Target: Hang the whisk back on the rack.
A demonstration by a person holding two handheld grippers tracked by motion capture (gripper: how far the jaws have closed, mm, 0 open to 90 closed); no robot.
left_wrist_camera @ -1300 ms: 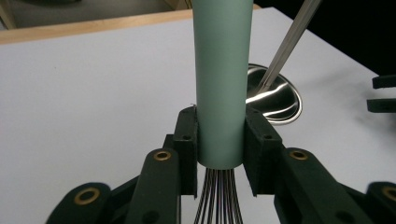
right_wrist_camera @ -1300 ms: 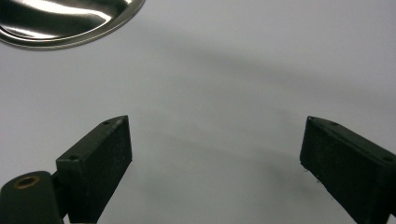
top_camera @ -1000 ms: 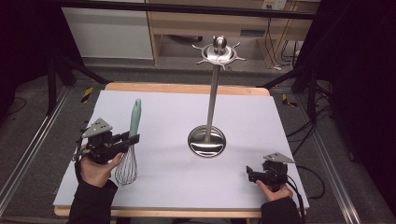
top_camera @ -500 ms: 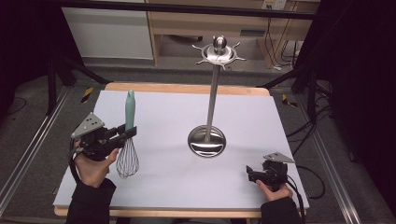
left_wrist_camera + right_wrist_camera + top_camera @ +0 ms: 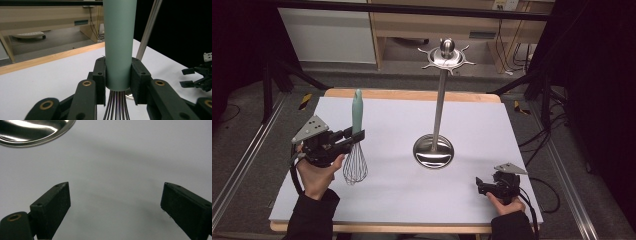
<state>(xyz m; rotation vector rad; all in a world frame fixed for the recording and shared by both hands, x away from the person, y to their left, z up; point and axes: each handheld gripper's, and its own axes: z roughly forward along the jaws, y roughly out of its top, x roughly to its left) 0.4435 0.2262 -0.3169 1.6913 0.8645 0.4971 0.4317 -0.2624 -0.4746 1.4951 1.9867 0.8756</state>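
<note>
In the high view, the left gripper at the left of the frame now holds the whisk upright, with the pale green handle pointing up and the wire cage hanging just above the white table, while a moment ago it was tilted; I judge this prepares it for hanging on the steel stand in the middle. In the left gripper view, the jaws are closed tightly on the smooth, matte, round handle, and thin shiny wires come out below. In the right gripper view, the right gripper rests with jaws wide apart and empty, near the polished round base at the upper left.
</note>
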